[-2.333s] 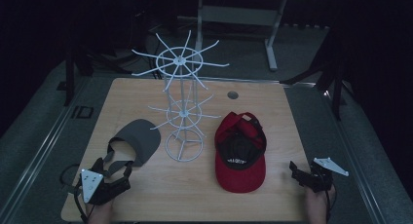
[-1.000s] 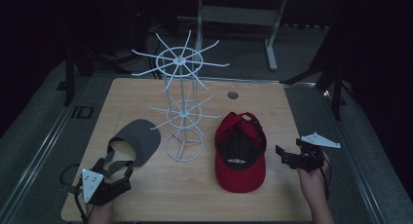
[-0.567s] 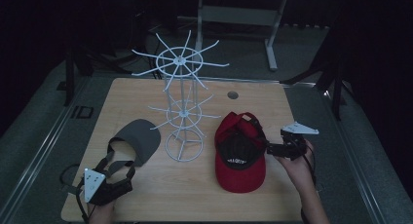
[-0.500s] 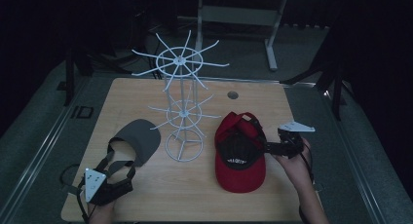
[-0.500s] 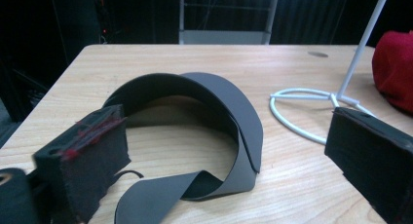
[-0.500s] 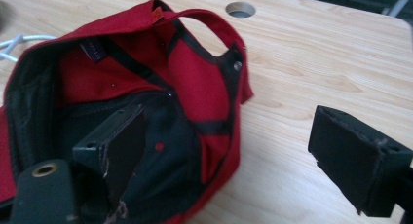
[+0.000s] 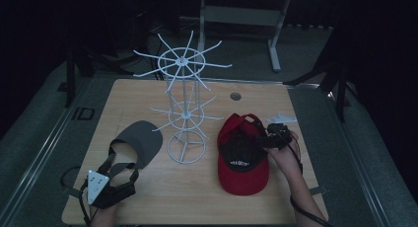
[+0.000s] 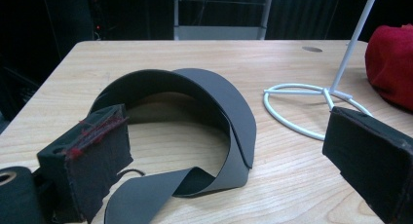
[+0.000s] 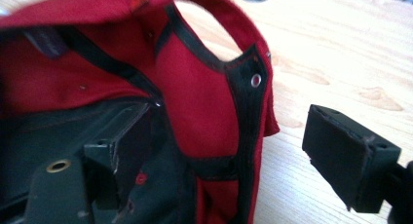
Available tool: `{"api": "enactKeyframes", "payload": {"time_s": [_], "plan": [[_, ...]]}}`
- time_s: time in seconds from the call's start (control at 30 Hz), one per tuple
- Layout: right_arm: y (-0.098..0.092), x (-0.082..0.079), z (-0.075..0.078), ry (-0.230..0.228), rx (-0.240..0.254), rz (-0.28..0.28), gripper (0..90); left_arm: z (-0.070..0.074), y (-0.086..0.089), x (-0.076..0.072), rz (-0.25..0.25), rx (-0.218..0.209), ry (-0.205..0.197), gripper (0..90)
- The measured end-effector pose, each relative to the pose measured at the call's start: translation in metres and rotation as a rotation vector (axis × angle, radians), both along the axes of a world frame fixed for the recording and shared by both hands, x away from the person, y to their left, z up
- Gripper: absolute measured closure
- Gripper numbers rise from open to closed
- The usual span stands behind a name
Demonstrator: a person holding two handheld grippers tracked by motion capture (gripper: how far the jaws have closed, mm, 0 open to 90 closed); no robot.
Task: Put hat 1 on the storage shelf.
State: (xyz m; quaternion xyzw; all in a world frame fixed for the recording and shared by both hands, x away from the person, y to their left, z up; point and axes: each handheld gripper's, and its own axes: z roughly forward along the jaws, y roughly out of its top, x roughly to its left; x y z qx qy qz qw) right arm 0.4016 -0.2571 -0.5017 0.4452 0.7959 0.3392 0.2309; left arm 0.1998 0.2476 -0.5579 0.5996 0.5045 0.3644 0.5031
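The right gripper (image 7: 268,139), jaws apart and just closing, straddles the red cap's (image 7: 242,160) right rear edge, brim pointing near.

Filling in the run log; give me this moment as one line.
right tongs: closing, astride red cap rim, no grip | left tongs: open, facing grey visor | rack: bare

Red cap (image 7: 243,158), opening upward, on table

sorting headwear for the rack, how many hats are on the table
2. A red cap lies right of the white wire rack, at the right gripper. A grey visor lies left of the rack.
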Motion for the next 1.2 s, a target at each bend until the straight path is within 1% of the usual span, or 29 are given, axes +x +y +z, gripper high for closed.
{"api": "enactKeyframes", "payload": {"time_s": [0.13,0.2,0.27,0.3,0.33,0.4,0.47,0.5,0.53,0.57,0.6,0.63,0.7,0.77,0.83,0.87,0.93,1.0,1.03,1.1,1.13,1.17,1.2], "plan": [[0.005,0.006,-0.008,0.014,-0.030,0.008,18.1,0.000,0.000,0.000,-0.002,-0.002,0.002,3.8],[0.008,0.008,-0.012,0.014,-0.050,0.008,20.3,0.000,0.000,0.001,-0.003,0.003,0.005,3.8],[0.010,0.012,-0.018,0.023,-0.074,0.005,20.8,0.000,-0.001,0.001,-0.002,0.005,0.016,3.8],[0.010,0.012,-0.018,0.023,-0.074,0.005,20.8,0.000,-0.001,0.001,-0.002,0.005,0.016,3.8],[0.011,0.015,-0.024,0.035,-0.086,-0.001,22.4,0.000,-0.001,0.001,-0.006,0.000,0.024,3.8],[0.013,0.016,-0.027,0.038,-0.096,-0.002,23.1,0.000,-0.001,0.001,-0.006,0.001,0.022,3.8],[0.016,0.016,-0.031,0.043,-0.123,0.002,26.6,0.000,-0.001,0.001,-0.004,0.006,0.019,3.8],[0.018,0.016,-0.034,0.046,-0.143,0.011,28.7,0.000,-0.002,0.001,-0.003,0.008,0.019,3.8],[0.019,0.016,-0.036,0.051,-0.150,0.018,30.9,0.000,-0.002,0.001,-0.003,0.008,0.019,3.8],[0.021,0.016,-0.038,0.050,-0.162,0.023,35.4,0.000,-0.002,0.001,-0.004,0.011,0.021,3.8],[0.022,0.016,-0.039,0.055,-0.160,0.024,39.3,0.000,-0.002,0.001,-0.004,0.012,0.022,3.8],[0.023,0.015,-0.039,0.058,-0.153,0.036,45.1,0.000,-0.002,0.001,-0.004,0.012,0.021,3.8],[0.024,0.014,-0.039,0.050,-0.156,0.047,54.1,0.000,-0.002,0.001,-0.002,0.008,0.018,3.8],[0.027,0.014,-0.040,0.056,-0.162,0.061,62.2,0.000,-0.002,0.001,0.000,0.010,0.020,3.8],[0.029,0.014,-0.040,0.044,-0.187,0.090,68.1,0.000,-0.001,0.000,0.002,0.008,0.020,3.8],[0.030,0.013,-0.041,0.038,-0.197,0.101,73.5,0.000,-0.001,0.000,0.002,0.008,0.019,3.8],[0.030,0.012,-0.041,0.033,-0.198,0.101,81.2,0.000,0.000,0.000,0.005,0.009,0.017,3.8],[0.029,0.012,-0.039,0.044,-0.190,0.095,83.4,0.000,0.000,0.000,0.009,-0.001,0.017,3.8],[0.029,0.012,-0.038,0.042,-0.186,0.089,83.8,0.000,0.000,0.000,0.012,-0.002,0.019,3.8],[0.027,0.010,-0.033,0.032,-0.179,0.086,84.1,0.000,0.001,0.000,0.013,-0.007,0.021,3.8],[0.027,0.010,-0.033,0.032,-0.179,0.086,84.1,0.000,0.001,0.000,0.013,-0.007,0.021,3.8],[0.025,0.008,-0.028,0.017,-0.177,0.084,84.3,0.000,0.002,0.000,0.017,-0.007,0.023,3.8],[0.024,0.007,-0.026,0.014,-0.176,0.085,84.4,0.000,0.002,0.000,0.018,-0.006,0.024,3.8]]}}
